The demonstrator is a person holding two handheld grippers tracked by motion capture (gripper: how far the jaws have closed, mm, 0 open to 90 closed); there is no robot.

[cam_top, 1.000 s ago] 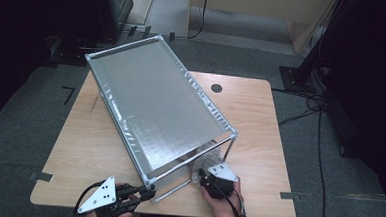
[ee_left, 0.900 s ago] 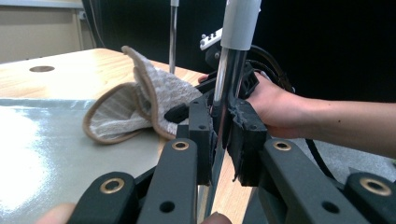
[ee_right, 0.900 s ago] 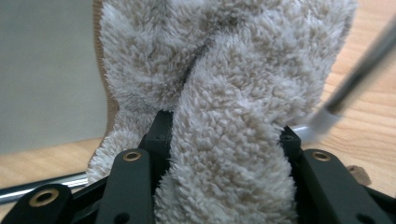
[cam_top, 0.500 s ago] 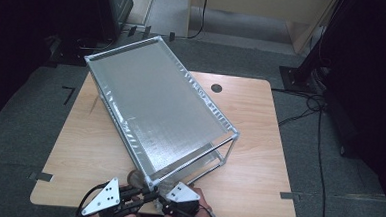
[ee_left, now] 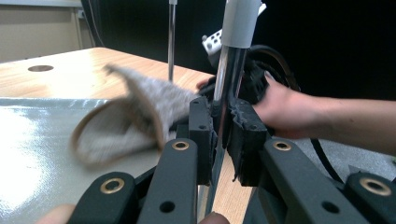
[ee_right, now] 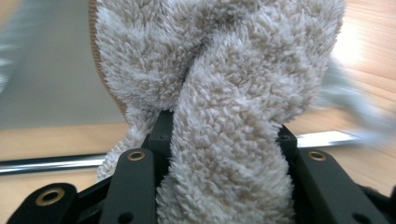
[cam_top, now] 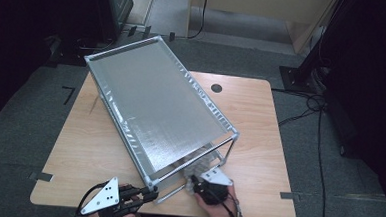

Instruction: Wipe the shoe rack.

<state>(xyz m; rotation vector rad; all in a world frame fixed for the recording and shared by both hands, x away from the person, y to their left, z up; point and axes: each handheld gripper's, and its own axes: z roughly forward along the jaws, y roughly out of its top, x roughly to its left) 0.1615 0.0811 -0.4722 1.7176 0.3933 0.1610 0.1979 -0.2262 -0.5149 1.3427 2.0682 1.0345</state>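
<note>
From the high view, my left tongs (cam_top: 149, 192) were clamped on the near corner post of the metal rack (cam_top: 156, 111) sitting on the desk (cam_top: 260, 122), and my right tongs (cam_top: 195, 183) sat at the rack's lower shelf with the fuzzy cloth (cam_top: 200, 164).

Left gripper view: tongs squeezed tight on that chrome post (ee_left: 229, 84), cloth (ee_left: 135, 116) a bit blurry beside it, over the grey shelf.

Right gripper view: tongs (ee_right: 219, 135) gripping a fat bunch of the beige cloth (ee_right: 224, 70), narrowed only partway.
</note>
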